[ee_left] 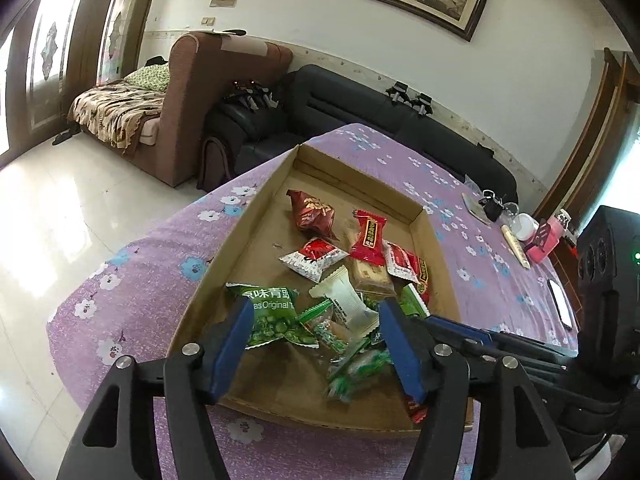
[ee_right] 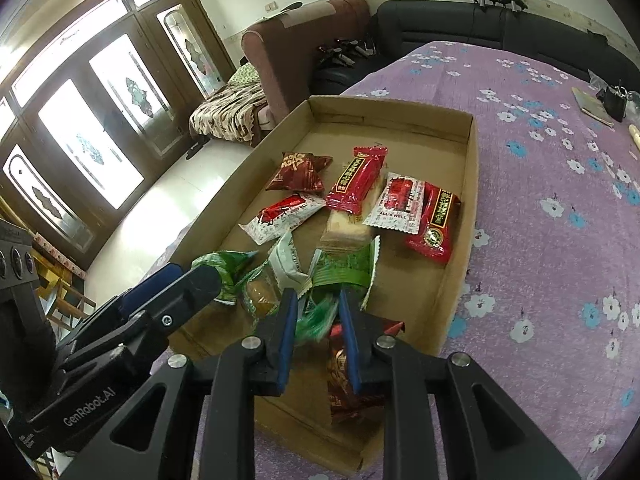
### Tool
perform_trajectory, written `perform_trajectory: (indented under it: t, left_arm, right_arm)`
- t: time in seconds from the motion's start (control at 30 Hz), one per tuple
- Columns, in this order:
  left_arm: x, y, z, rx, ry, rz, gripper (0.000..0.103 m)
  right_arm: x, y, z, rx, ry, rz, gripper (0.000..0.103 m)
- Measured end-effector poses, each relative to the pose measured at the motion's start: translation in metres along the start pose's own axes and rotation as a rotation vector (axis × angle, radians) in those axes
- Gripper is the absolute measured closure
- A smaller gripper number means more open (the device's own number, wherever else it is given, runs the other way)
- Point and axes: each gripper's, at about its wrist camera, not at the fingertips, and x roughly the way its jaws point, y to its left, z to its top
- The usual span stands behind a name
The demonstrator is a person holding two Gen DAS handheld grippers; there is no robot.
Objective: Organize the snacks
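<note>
Two grippers hang over the near end of the box [ee_right: 472,184] on the table [ee_right: 560,240], where the snacks [ee_right: 352,188] lie: left gripper [ee_left: 316,340] wide apart and empty, right gripper [ee_right: 318,320] narrowly parted about a blurred green packet [ee_right: 316,316], grip unclear.

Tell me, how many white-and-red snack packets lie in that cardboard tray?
2: one white-and-red packet left of the long red bar, another right of it. Green wrappers might hide more.

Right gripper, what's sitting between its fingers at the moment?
A blurred green wrapper lies in the gap between the right gripper's blue fingers, seen in the right wrist view. The fingers stand slightly apart, over the near end of the box.
</note>
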Motion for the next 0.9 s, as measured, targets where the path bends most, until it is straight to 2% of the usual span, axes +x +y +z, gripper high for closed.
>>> perform_trajectory:
  t: [0.23, 0.37, 0.43, 0.47, 0.5, 0.6, 0.67, 0.7, 0.77, 0.8, 0.9]
  left_arm:
    - [-0.007, -0.009, 0.001, 0.025, -0.015, -0.002, 0.031]
    - [-0.02, -0.023, 0.001, 0.068, -0.069, 0.024, 0.031]
    - [-0.032, -0.033, 0.0, 0.102, -0.131, 0.061, 0.03]
    - [-0.038, -0.037, 0.0, 0.116, -0.162, 0.083, 0.026]
    - [-0.051, -0.044, 0.0, 0.141, -0.225, 0.125, 0.023]
    - [-0.084, -0.056, -0.002, 0.166, -0.379, 0.167, 0.003]
    - [-0.112, -0.064, -0.004, 0.161, -0.486, 0.136, 0.0]
    - [-0.125, -0.067, -0.006, 0.155, -0.534, 0.089, 0.0]
    - [-0.136, -0.068, -0.009, 0.149, -0.586, 0.035, 0.0]
    - [-0.139, -0.069, -0.01, 0.15, -0.602, 0.041, 0.0]
    - [-0.135, -0.076, -0.009, 0.166, -0.581, 0.133, 0.0]
  right_arm:
    - [-0.015, -0.008, -0.006, 0.034, -0.038, -0.002, 0.068]
    - [-0.03, -0.014, -0.013, 0.038, -0.077, -0.025, 0.059]
    - [-0.037, -0.017, -0.017, 0.032, -0.098, -0.041, 0.057]
    - [-0.042, -0.017, -0.019, 0.025, -0.113, -0.054, 0.056]
    - [-0.047, -0.017, -0.022, 0.016, -0.126, -0.066, 0.056]
    - [-0.059, -0.016, -0.027, -0.021, -0.169, -0.098, 0.054]
    - [-0.068, -0.014, -0.032, -0.049, -0.2, -0.117, 0.05]
    - [-0.071, -0.014, -0.034, -0.058, -0.21, -0.121, 0.047]
    - [-0.078, -0.011, -0.039, -0.083, -0.231, -0.125, 0.046]
    - [-0.08, -0.011, -0.041, -0.087, -0.235, -0.123, 0.046]
    - [-0.087, -0.012, -0.049, -0.1, -0.249, -0.117, 0.043]
